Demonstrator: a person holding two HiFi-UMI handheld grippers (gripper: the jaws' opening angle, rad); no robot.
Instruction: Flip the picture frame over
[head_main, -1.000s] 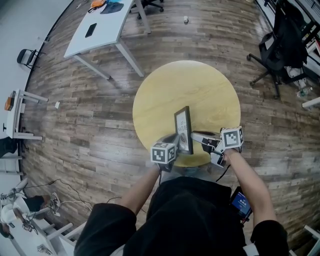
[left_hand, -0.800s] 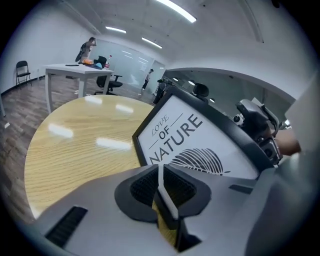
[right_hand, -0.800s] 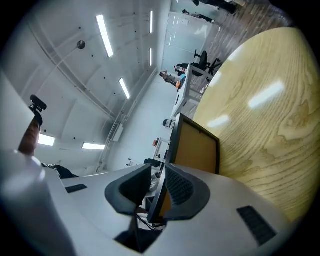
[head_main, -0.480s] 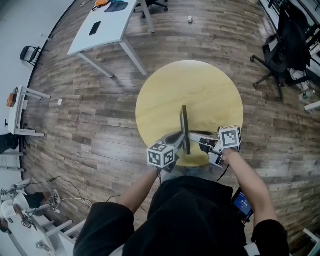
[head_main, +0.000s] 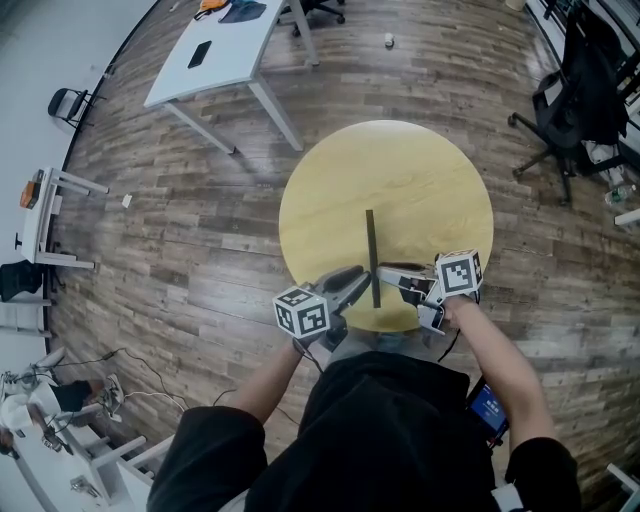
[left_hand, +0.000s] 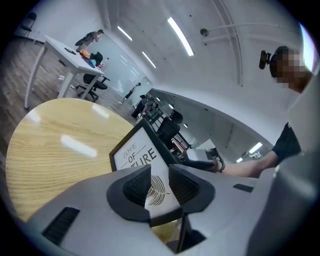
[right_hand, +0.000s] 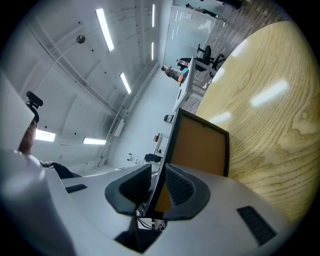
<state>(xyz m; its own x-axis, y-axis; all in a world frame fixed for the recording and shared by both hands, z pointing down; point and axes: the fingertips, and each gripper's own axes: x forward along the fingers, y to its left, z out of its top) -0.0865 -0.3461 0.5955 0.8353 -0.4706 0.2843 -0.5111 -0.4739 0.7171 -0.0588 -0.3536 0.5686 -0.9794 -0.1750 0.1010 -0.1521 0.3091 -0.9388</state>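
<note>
The black picture frame (head_main: 372, 250) stands on its edge on the round wooden table (head_main: 400, 170), edge-on in the head view. Its printed front (left_hand: 137, 157) faces my left gripper and its brown back (right_hand: 200, 150) faces my right. My right gripper (head_main: 388, 275) (right_hand: 157, 187) is shut on the frame's near edge, one pad on each face. My left gripper (head_main: 352, 283) (left_hand: 160, 182) sits just left of the frame. Its jaws have just been opening, and the frame's lower corner shows in the gap between them without being pressed.
The table's near rim (head_main: 385, 325) is right at the person's body. A white desk (head_main: 215, 60) stands at the back left on the wooden floor. Black office chairs (head_main: 575, 90) are at the right. A phone (head_main: 487, 405) sits at the person's hip.
The frame has tipped from leaning with its front showing to standing upright on edge. My left gripper has let go, risen and drawn back to the left. The right gripper has barely moved.
</note>
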